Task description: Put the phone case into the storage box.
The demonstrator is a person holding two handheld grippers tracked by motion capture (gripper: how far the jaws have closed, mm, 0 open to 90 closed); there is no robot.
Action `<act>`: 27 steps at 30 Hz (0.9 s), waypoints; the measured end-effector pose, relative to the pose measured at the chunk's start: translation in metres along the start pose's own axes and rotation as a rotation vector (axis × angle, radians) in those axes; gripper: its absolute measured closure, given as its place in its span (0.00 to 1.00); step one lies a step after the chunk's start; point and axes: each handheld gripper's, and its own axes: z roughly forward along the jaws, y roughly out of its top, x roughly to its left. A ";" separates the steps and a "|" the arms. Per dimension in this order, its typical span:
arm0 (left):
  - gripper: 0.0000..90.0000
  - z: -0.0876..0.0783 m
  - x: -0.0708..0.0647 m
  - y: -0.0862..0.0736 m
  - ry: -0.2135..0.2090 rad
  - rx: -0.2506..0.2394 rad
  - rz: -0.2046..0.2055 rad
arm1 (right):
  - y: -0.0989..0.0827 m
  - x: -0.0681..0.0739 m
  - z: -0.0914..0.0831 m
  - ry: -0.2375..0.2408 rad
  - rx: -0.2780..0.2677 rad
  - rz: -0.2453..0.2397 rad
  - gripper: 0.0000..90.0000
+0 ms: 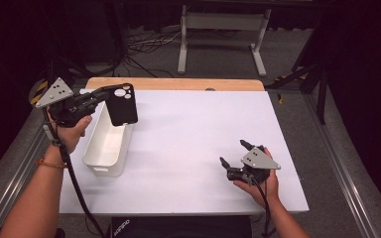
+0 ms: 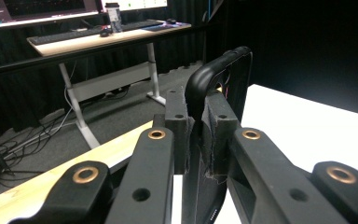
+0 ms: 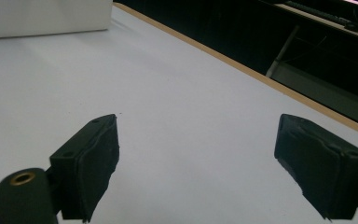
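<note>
The black phone case (image 1: 122, 105) is pinched in the left gripper (image 1: 104, 94) above the white bin (image 1: 108, 144), not yet dropped; the right gripper (image 1: 235, 153) is rested wide open and empty on the desk (image 1: 188, 134).

The high view looks forward and down from above the person's side, taking in the whole white table (image 1: 188, 144), the bin (image 1: 108, 144) at left of the frame and the floor beyond at the top. The left gripper view rides close behind its own jaws, which rise from the bottom of the frame clamped on a black case (image 2: 214, 93); it faces level across the table's far edge toward a desk (image 2: 98, 37) at upper left. The right gripper view sits low, just above the table (image 3: 182, 116), looking along its parted jaws toward the bin (image 3: 42, 16) at upper left. All three share the white tabletop; the high view and right gripper view share the bin.
</note>
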 end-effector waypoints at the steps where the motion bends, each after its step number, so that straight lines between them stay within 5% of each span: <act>1: 0.92 0.000 0.001 0.001 0.007 -0.003 0.003 | 0.000 0.000 0.000 0.001 0.000 0.003 0.16; 17: 0.92 -0.008 0.020 0.007 0.065 0.014 0.014 | 0.005 -0.002 -0.003 0.003 -0.019 0.038 0.17; 21: 0.92 -0.008 0.026 0.004 0.070 0.010 -0.012 | 0.003 -0.003 -0.001 0.008 -0.007 0.039 0.17; 24: 0.92 -0.007 0.029 0.002 0.098 0.035 0.030 | 0.005 -0.003 -0.001 0.012 -0.011 0.058 0.17; 27: 0.92 -0.003 0.034 -0.001 0.099 0.030 0.021 | 0.004 -0.002 0.000 0.012 -0.004 0.043 0.17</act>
